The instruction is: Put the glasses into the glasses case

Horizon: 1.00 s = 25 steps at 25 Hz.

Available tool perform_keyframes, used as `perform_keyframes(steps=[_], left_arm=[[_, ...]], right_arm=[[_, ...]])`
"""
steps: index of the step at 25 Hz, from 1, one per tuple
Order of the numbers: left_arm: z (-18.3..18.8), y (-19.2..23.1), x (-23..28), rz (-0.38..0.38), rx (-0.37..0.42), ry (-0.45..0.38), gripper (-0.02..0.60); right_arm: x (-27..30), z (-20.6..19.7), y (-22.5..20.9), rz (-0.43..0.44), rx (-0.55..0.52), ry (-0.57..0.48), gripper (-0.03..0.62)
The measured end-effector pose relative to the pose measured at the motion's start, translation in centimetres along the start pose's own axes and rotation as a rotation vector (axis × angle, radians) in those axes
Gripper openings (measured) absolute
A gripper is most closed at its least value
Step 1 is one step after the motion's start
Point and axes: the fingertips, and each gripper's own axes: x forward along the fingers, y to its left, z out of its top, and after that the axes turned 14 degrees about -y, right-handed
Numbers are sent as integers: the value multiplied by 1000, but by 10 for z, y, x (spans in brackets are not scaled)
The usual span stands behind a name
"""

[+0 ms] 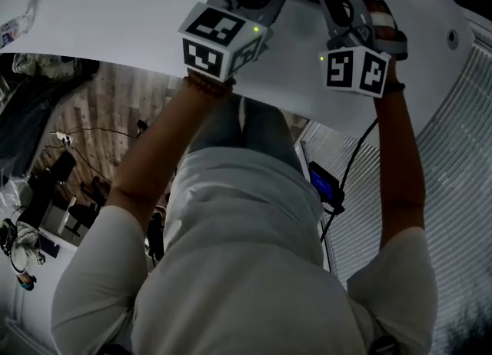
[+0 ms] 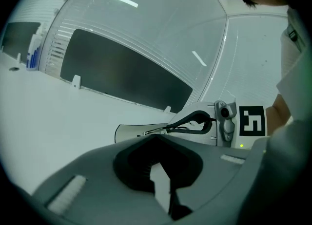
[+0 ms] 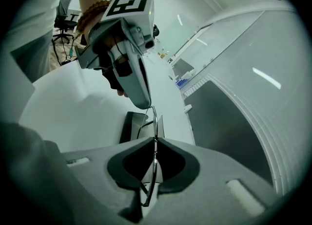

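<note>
Right gripper view: right tongs (image 3: 155, 143) clamp the glasses (image 3: 154, 121) edge-on, their long axis pointing away toward the open case (image 3: 130, 127), which lies just beyond on the desk (image 3: 73, 104). Left tongs (image 2: 157, 151) stand slightly apart, empty.
</note>
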Motion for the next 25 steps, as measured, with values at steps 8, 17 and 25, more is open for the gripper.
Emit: perform_keyframes(steps=[8, 17, 25], left_arm=[[-7, 12, 9, 1, 6, 16, 0], [-23, 14, 11, 0, 13, 43, 0], [-34, 18, 12, 1, 2, 60, 0]], right_arm=[[25, -18, 7, 27, -12, 12, 20], [34, -31, 13, 39, -28, 22, 21], [41, -36, 21, 63, -21, 20, 20]])
